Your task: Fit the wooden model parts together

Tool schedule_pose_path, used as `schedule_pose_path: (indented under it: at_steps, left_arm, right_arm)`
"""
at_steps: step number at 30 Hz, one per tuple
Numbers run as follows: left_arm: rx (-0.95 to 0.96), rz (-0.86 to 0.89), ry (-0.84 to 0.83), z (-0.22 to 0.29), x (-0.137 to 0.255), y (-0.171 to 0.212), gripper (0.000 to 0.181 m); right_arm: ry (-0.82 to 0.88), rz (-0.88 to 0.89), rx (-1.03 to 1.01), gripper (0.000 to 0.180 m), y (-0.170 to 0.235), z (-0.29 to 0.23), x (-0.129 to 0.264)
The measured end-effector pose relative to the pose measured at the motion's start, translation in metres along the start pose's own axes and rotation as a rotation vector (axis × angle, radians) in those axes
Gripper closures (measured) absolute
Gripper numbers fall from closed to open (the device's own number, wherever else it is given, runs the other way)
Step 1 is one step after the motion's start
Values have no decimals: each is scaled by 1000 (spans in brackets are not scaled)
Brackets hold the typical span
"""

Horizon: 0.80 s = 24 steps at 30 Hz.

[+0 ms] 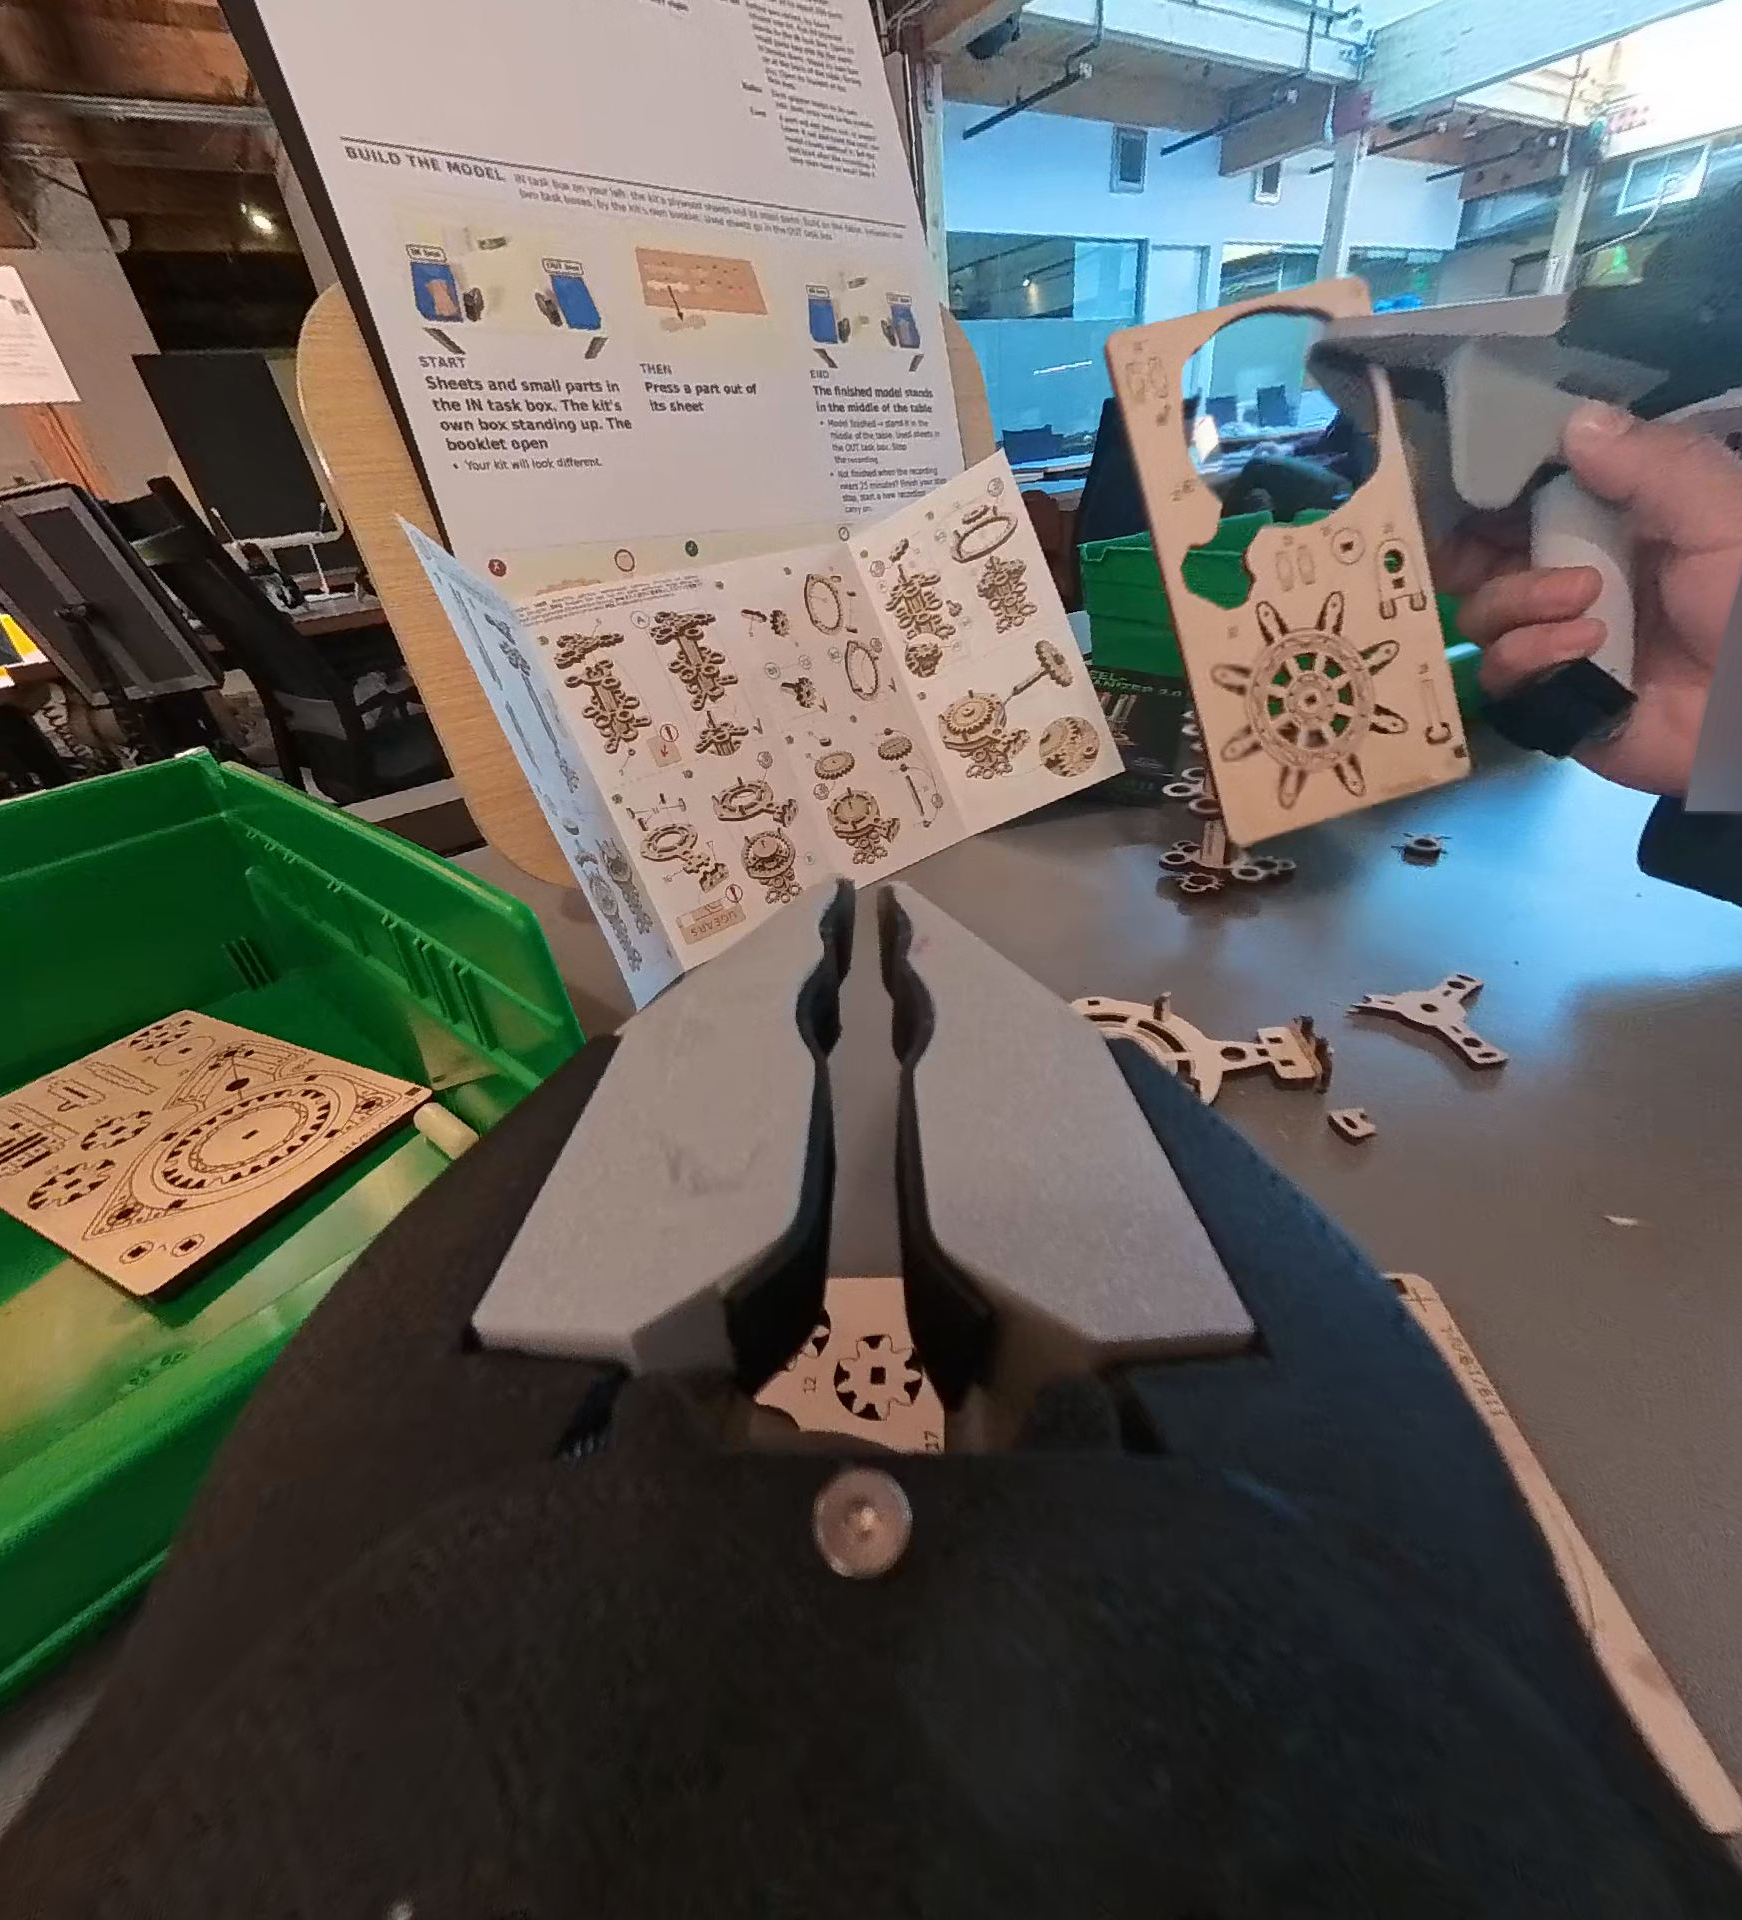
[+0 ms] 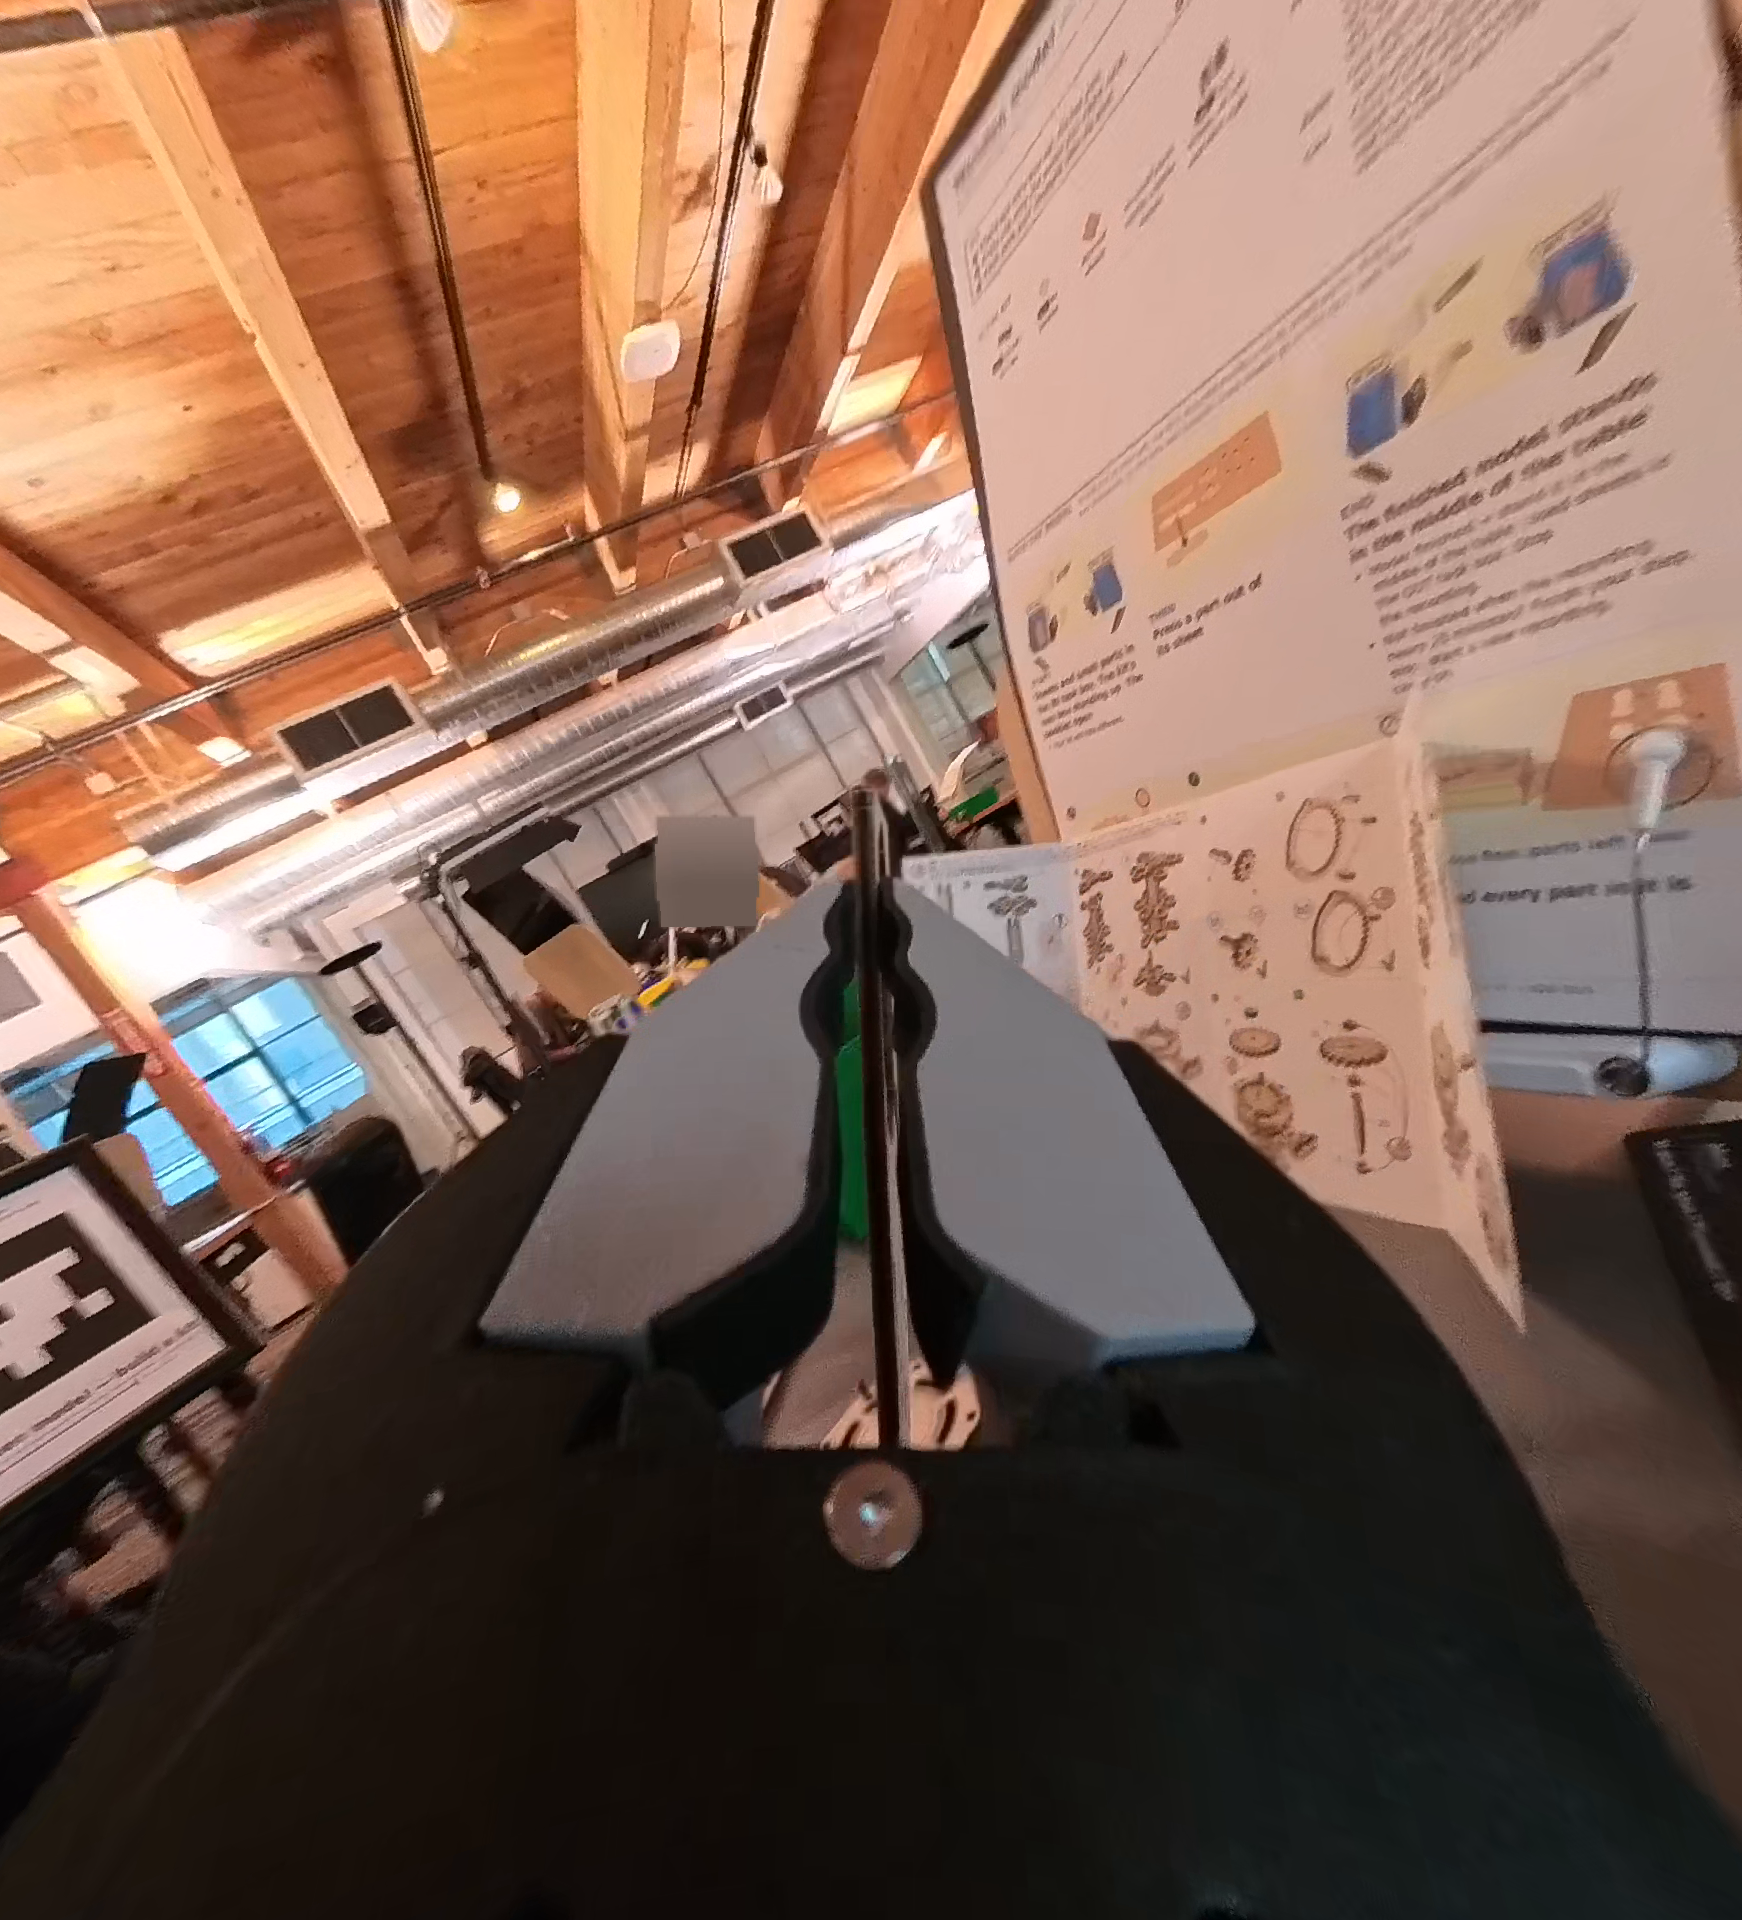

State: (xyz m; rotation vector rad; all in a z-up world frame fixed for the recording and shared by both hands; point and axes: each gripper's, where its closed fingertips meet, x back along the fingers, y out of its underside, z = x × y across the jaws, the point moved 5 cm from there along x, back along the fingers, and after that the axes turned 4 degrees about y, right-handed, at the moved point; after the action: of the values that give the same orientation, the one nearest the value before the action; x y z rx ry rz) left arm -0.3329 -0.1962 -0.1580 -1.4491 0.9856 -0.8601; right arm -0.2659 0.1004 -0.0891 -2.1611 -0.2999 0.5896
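My right gripper [image 2: 872, 894] is shut on a thin wooden parts sheet [image 2: 875, 1091], seen edge-on between its fingers. In the left wrist view that sheet [image 1: 1293, 623] hangs in the air at upper right, with a ship's-wheel part cut into it and a large hole at its top, and the right gripper [image 1: 1386, 364] clamps its upper edge. My left gripper [image 1: 865, 904] is shut and empty, low over the table. Another wooden sheet [image 1: 872, 1371] lies under it. Loose parts lie on the grey table [image 1: 1469, 1299]: a ring part with an arm [image 1: 1199, 1049], a three-armed piece [image 1: 1433, 1013] and a small piece [image 1: 1352, 1122].
A green bin [image 1: 254, 883] at left holds a wooden sheet [image 1: 171, 1143]. An open instruction booklet [image 1: 794, 707] leans on a standing instruction board [image 1: 618, 260]. A small built assembly [image 1: 1210, 862], a black kit box [image 1: 1137, 727] and a second green bin [image 1: 1127, 592] stand behind. Across from one pair of fingers to the other is roughly 25 centimeters. My left tips are roughly 20 centimeters from the small piece [image 1: 1352, 1122].
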Motion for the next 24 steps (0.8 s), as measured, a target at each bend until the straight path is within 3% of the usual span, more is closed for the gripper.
schedule_pose_path:
  at_steps: [18,24]
  left_arm:
    - [-17,-6,5,2,-1,0,180]
    - [-27,-7,8,3,-1,0,180]
  right_arm:
    - [-180,-185,-134,180,30,-14,-19]
    - [-268,-248,-84,180,42,-32,-24]
